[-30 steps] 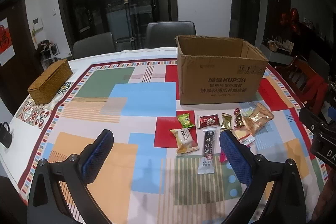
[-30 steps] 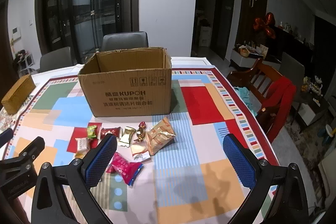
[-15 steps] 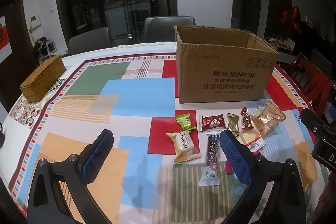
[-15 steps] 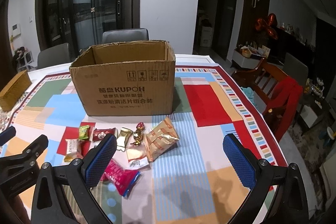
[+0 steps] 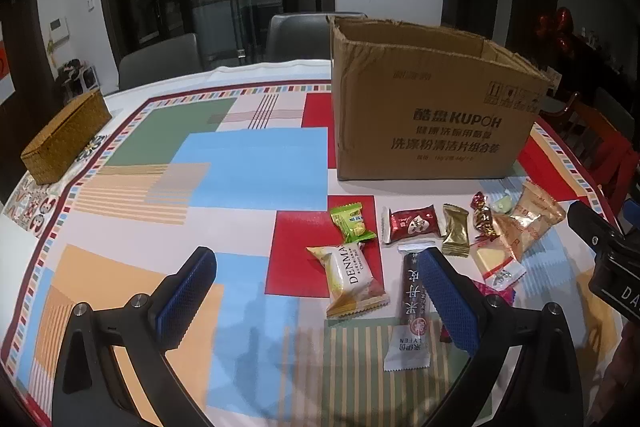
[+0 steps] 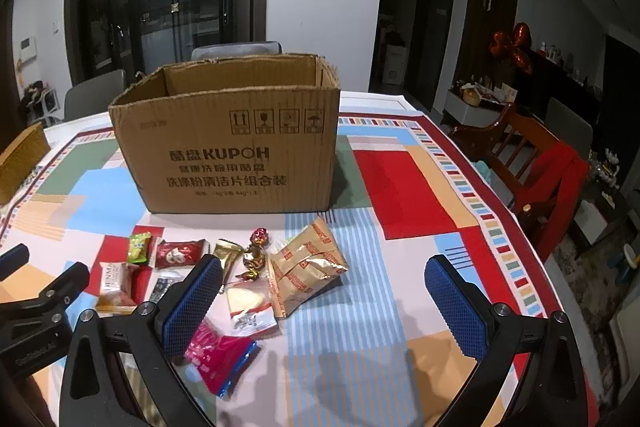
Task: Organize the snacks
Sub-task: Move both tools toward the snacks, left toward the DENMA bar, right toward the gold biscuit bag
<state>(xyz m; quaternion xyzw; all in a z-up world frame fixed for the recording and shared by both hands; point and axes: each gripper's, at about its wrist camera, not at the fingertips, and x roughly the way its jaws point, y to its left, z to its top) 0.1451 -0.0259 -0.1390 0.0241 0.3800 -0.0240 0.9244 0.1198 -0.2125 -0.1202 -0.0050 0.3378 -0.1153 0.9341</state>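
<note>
the left tongs [image 5: 316, 297] hang spread wide above the surface [image 5: 248, 163], with nothing between their blue pads. the right tongs [image 6: 328, 301] are parted just as far and also hold nothing.

an open cardboard box [image 5: 424, 111] stands upright on the patchwork-patterned cloth, printed "kupoh" on its near side. the snacks lie loose on the cloth in a band just in front of it, none of them in either grip.

from the left wrist view, a green candy [image 5: 353, 222] lies nearest the box's left corner, with a red packet [image 5: 412, 223] and a gold sachet [image 5: 455, 230] in a row to its right. a cream "denmark" pack [image 5: 354, 279] lies nearer the camera, and beside it a long dark bar [image 5: 412, 301] partly hidden behind the right pad of the left tongs.

from the right wrist view, two tan foil packs [image 6: 308, 265] lie overlapped just ahead of the box's right corner, a foil-wrapped sweet [image 6: 256, 251] sits left of them, and a clear packet with a pale slice [image 6: 248, 305] rests nearer. a pink bag [image 6: 220, 355] lies closest to the camera, touching the left pad of the right tongs in the picture.

a woven basket box [image 5: 64, 143] sits well apart at the far left edge.
</note>
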